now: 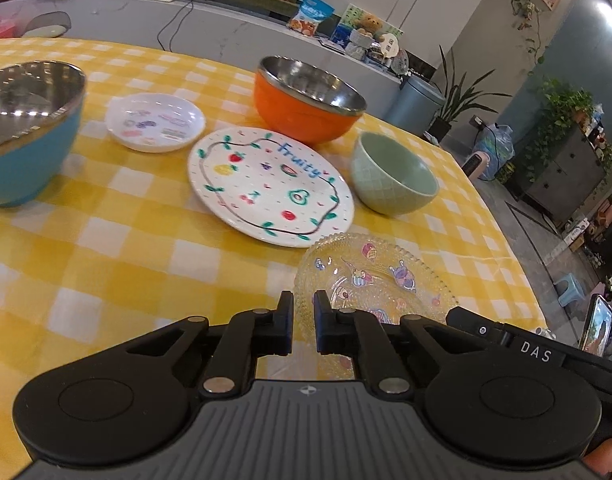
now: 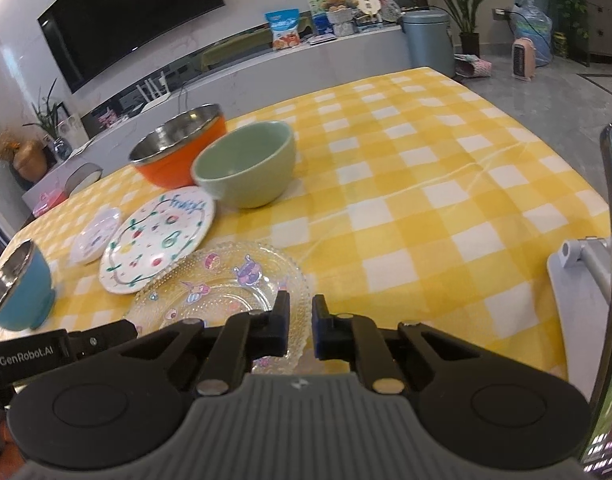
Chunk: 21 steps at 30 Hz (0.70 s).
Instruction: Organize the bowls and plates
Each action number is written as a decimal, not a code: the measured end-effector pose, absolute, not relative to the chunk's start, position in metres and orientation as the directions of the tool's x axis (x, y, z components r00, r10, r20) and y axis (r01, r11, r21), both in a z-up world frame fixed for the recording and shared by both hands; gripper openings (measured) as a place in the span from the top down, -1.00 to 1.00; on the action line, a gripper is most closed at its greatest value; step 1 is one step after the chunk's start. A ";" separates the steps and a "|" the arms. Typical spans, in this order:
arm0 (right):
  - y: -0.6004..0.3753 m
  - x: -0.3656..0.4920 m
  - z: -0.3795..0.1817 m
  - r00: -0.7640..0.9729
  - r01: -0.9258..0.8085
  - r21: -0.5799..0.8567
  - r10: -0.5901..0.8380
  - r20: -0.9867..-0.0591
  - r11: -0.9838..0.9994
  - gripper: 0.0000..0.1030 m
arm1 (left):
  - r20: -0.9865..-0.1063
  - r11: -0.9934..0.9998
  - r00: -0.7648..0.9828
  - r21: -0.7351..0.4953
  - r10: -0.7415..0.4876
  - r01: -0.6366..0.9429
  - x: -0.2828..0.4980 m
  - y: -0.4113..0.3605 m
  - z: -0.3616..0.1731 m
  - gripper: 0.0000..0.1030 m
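My worry was the clear, bead-rimmed glass plate with cartoon stickers [image 1: 370, 280]: it lay near the table's right-hand edge, its far rim touching or overlapping the white round plate painted with fruit [image 1: 270, 186], so a clumsy lift could have chipped one against the other or slid the glass toward that edge. My left gripper [image 1: 304, 320] had its fingers a narrow gap apart, clamped on nothing, with the glass plate's near rim showing just beyond them. My right gripper [image 2: 300, 326] stood likewise slightly parted and empty, the same rim [image 2: 222, 280] showing between and behind its tips; whether either touched the glass I could not tell. Toward the table's far edge sat the pale green ceramic bowl [image 1: 392, 174] and the orange steel-lined bowl [image 1: 306, 98], both close enough to knock.
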State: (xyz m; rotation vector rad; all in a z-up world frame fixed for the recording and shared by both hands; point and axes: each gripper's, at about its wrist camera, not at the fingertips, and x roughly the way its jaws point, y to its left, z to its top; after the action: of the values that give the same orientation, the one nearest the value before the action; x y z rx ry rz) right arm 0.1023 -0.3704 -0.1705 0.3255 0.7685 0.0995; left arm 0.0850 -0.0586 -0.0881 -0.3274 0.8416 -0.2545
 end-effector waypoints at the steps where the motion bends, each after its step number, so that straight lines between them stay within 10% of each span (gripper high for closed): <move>1: -0.367 0.100 -0.169 0.717 0.019 0.323 0.212 -0.664 0.946 0.84 | -0.684 0.921 0.643 -0.381 -0.344 0.087 0.082 -0.055 -0.086 0.81; 21: -0.258 0.058 -0.149 0.617 -0.172 0.411 0.423 -0.664 0.895 0.87 | -0.710 0.928 0.669 -0.363 -0.220 -0.080 0.028 0.069 -0.052 0.82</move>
State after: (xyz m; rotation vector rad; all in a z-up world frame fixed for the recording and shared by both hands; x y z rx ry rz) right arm 0.0583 -0.2577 -0.1495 0.3227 0.8405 0.3495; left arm 0.0281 0.0692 -0.0517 -0.3839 0.8401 -0.0814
